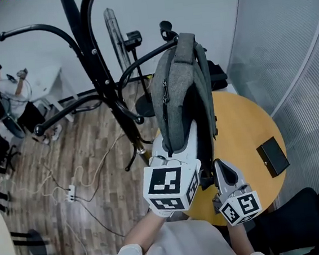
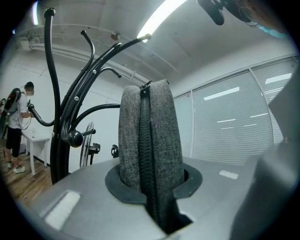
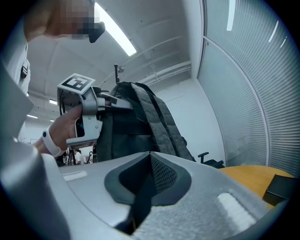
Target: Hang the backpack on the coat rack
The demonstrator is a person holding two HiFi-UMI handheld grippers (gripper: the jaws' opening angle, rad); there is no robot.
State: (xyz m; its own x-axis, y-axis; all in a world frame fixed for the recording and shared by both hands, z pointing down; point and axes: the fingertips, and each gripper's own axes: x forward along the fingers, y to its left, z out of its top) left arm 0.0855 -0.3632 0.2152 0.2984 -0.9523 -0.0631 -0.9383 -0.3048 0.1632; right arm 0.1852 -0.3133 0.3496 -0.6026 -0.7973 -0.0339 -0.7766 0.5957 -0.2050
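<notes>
**backpack held upright beside a rack arm**

the grey backpack (image 1: pixel 178 88) stands with its long axis vertical. its top points up and lies just beside the knobbed tip of one arm (image 1: pixel 166 27) of the black coat rack (image 1: pixel 100 73). its lower end is over the near edge of the round table (image 1: pixel 244 121). the zipped narrow edge faces the left gripper (image 2: pixel 152 187), and the shoulder straps (image 3: pixel 161 117) lie on the side toward the table.

the left gripper's jaws stand partly apart, clamped on the zipped edge, with grey fabric filling the gap between the pads. the right gripper (image 3: pixel 150 157) has its jaws closed together at the tips. a dark band runs down the seam, and whether that is a thin strap or bare gap cannot be told.

the backpack's bottom is hidden behind the left gripper's marker cube in the head view, and whether its top touches the knob cannot be made out. a small black box (image 1: pixel 273 157) lies on the table.
</notes>
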